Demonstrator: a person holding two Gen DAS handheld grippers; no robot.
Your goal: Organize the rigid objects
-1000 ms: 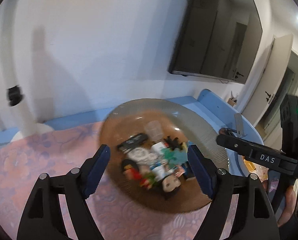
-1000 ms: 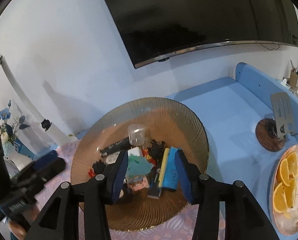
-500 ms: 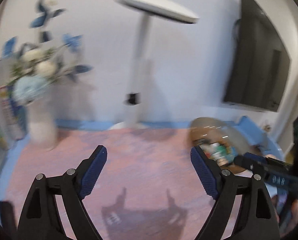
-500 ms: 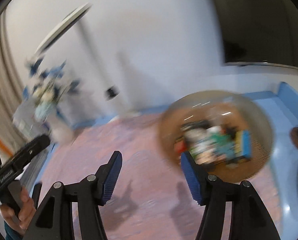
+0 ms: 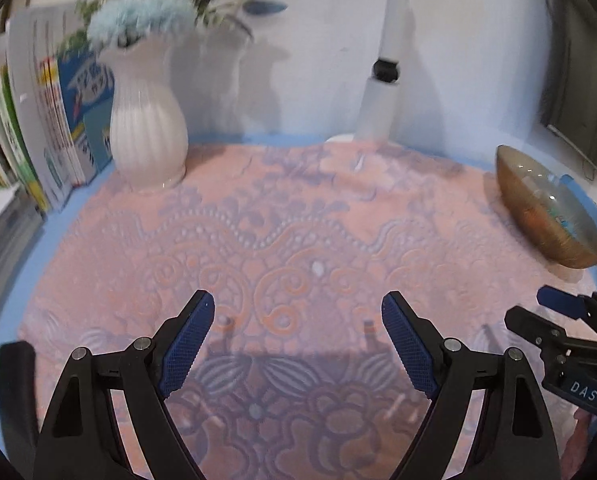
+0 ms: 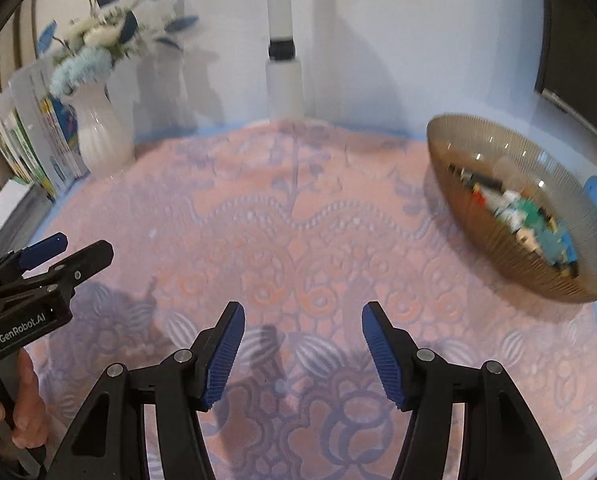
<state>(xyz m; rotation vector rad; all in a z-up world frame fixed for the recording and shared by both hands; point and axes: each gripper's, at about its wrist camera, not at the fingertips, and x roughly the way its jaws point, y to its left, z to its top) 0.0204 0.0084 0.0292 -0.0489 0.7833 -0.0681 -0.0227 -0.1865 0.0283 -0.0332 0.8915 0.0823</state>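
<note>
Both grippers hang empty over the patterned pink cloth (image 6: 298, 216), with nothing between their blue pads: the left gripper (image 5: 298, 344) stands wide apart and the right gripper (image 6: 300, 354) is spread to a middling gap. The task's things, a jumble of small rigid objects (image 6: 514, 208), all lie in the ribbed amber bowl (image 6: 578, 280), which sits well off to the right of both grippers, at the cloth's right edge near the blue tabletop. The likely trouble is in the reach back to that bowl: the pieces are heaped together and touching (too blurred here to tell one from another), so a closing pair of pads may catch two at once or nudge a neighbour over the rim. The bowl's glass wall looks slick and curved, and a finger pressing on it could slide or tip the bowl on the soft cloth. The two grippers are near each other, so both going for the bowl together risks a clash. To the bowl's far left, the white vase (image 6: 98, 136) of flowers could topple if a hand swings wide.
</note>
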